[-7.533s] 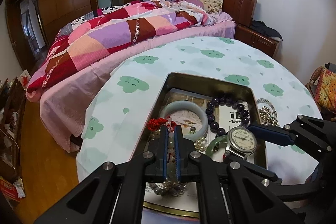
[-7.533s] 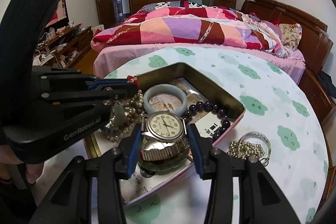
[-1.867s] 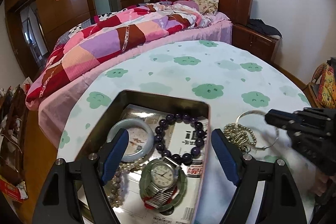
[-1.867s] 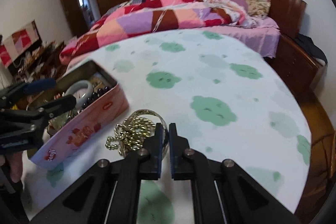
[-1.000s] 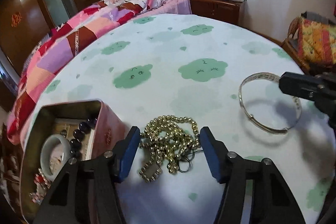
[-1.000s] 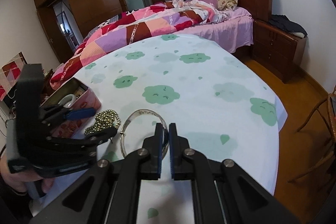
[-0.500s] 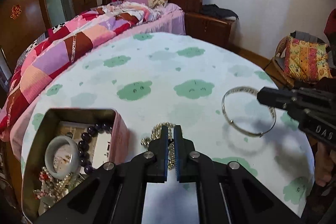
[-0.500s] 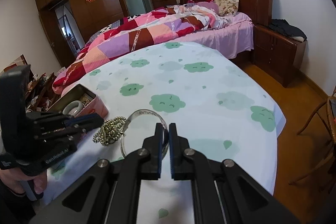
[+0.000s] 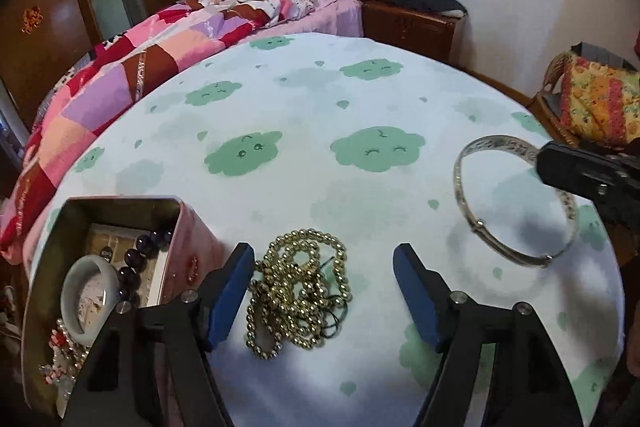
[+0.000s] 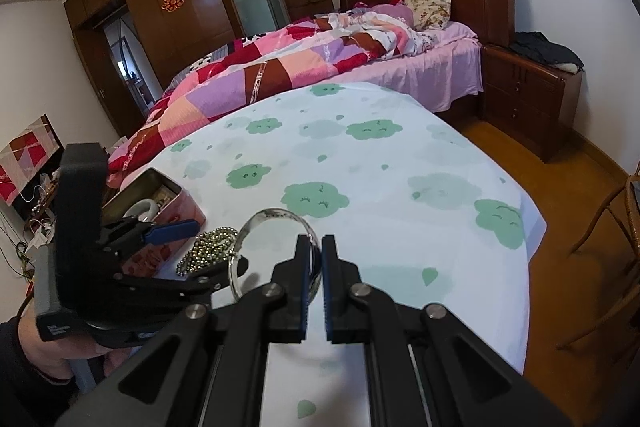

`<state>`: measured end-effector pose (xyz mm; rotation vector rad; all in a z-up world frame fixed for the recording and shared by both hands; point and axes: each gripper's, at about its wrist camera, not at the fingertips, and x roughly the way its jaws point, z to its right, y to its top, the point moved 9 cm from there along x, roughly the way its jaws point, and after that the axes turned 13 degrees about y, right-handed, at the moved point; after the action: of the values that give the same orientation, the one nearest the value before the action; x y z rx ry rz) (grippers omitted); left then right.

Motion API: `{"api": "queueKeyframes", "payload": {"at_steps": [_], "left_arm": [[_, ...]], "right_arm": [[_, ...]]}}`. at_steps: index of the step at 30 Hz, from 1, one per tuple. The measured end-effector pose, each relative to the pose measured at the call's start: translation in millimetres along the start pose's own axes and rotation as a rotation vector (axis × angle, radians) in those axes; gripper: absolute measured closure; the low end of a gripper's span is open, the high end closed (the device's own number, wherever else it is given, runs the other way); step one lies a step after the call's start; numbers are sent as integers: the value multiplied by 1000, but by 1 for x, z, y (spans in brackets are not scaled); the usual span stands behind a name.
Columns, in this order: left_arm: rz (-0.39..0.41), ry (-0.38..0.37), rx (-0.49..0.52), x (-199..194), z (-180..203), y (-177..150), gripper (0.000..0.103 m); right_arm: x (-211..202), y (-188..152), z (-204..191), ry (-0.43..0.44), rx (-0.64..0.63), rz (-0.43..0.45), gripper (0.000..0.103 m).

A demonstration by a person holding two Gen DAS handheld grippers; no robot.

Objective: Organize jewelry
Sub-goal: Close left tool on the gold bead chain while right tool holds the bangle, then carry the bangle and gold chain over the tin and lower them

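In the left wrist view, the left gripper [image 9: 323, 265] is spreading wide around the gold bead necklace [image 9: 299, 291] lying on the tablecloth [image 9: 304, 99] beside the tin [image 9: 120, 205]. In the right wrist view, the right gripper [image 10: 316, 253] is pinching the silver bangle [image 10: 276, 217] above the cloth.

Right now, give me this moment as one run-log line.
left gripper: open, straddling gold bead necklace on table | right gripper: shut on silver bangle | tin: open, holding jewelry
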<state>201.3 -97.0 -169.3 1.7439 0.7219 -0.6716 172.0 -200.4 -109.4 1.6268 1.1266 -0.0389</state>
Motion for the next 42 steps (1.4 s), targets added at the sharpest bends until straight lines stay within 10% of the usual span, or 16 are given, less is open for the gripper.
{"api": "queueKeyframes", "payload": {"at_steps": [6,16,20,42], "left_arm": [[32,105,88,2,7,-1,32],[-31,-7,-30,9,4,-3,41],[-22,1,-11,7,4,-3,93],[168,-39,-130,-110,-82,14,94]], "right_arm": [[-1,1,1,-1,0,4,96],[-5,4,3,7,5,14,96],[-5,4,2,11,2,18,96],[-10,34,-59,96,-71,55,96]]}}
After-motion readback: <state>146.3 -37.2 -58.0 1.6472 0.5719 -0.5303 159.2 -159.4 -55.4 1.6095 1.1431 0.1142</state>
